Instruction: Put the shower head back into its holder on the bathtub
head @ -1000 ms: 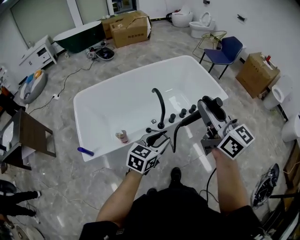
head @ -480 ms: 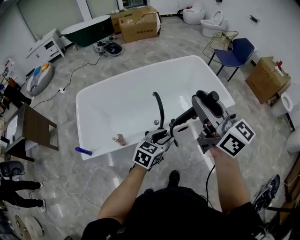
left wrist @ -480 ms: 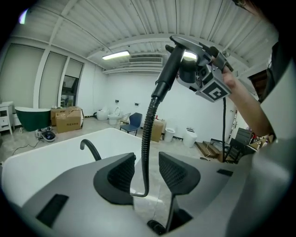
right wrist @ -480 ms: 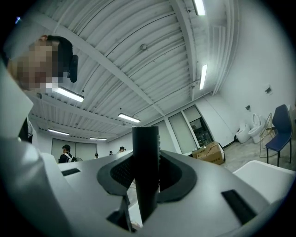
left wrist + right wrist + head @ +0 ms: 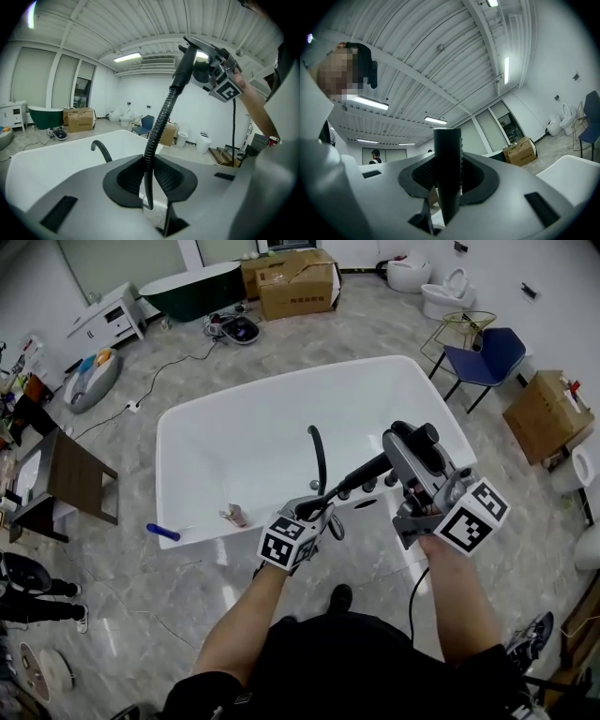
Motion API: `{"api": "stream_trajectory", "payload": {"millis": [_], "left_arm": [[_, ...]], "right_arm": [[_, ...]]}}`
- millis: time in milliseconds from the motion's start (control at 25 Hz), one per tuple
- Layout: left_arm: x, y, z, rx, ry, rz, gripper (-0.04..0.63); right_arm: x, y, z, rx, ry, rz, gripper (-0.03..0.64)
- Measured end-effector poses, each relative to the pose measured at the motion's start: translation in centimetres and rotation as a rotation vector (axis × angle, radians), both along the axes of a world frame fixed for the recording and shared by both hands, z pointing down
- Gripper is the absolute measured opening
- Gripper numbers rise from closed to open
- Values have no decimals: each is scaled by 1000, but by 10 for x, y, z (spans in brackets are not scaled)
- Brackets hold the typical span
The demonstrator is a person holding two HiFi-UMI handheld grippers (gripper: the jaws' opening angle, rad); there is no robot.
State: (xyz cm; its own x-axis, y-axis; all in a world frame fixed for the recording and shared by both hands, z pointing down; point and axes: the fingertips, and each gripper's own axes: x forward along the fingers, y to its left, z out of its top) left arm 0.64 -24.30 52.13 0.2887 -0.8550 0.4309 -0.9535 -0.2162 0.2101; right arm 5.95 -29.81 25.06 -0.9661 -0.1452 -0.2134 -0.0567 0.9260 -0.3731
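The right gripper's [image 5: 449, 182] jaws stand part-way apart and pinch the black handle of the shower head [image 5: 447, 157], which rises upright between the ribbed pads. The left gripper's [image 5: 149, 177] jaws are closing, with the ribbed black hose [image 5: 161, 116] between them and both pads already touching it.

The split looks deliberate. One hand carries the rigid handle so it can be aimed at its seat, and the other takes the hose lower down so that its slack does not drag or twist the handle off line.

So the shower head is in the air, in front of the person and above the near rim of the white bathtub [image 5: 216, 460] – not yet seated. The black fittings [image 5: 367, 486] and the curved spout [image 5: 320, 451] stand on that rim just beneath it. I cannot pick out the holder itself among them.

Only the head view shows both hands over the tub rim. The left gripper view alone follows the hose up to the handle and the other gripper – the right gripper view looks upward and shows mostly ceiling, none of the rim.
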Motion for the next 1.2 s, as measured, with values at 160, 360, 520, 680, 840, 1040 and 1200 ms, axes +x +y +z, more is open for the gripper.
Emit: {"api": "stream_trajectory", "payload": {"millis": [160,360,520,680,840,1040,1200], "left_arm": [[-37,-2,-12,18,-43,-106,74],[-88,5,-41,44,-116,-218,74],[-117,9,-58,63,-142,-266,74],[-138,9,-67,79,-155,-284,74],[-161,9,-73,97,-151,-297,74],[-179,5,-80,118,-153,-292,74],[-202,2,-92,146,-159,-289,74]], "right_arm": [[0,-11,8,-23,3,-36,124],[-15,-16,9,-48,-7,-79,122],[-33,-16,4,-44,-22,-112,121],[-51,-18,0,-44,-36,-122,121],[-69,-17,-2,-40,-37,-126,121],[-84,-22,-4,-45,-48,-111,121],[-102,-22,-11,-35,-61,-105,121]]}}
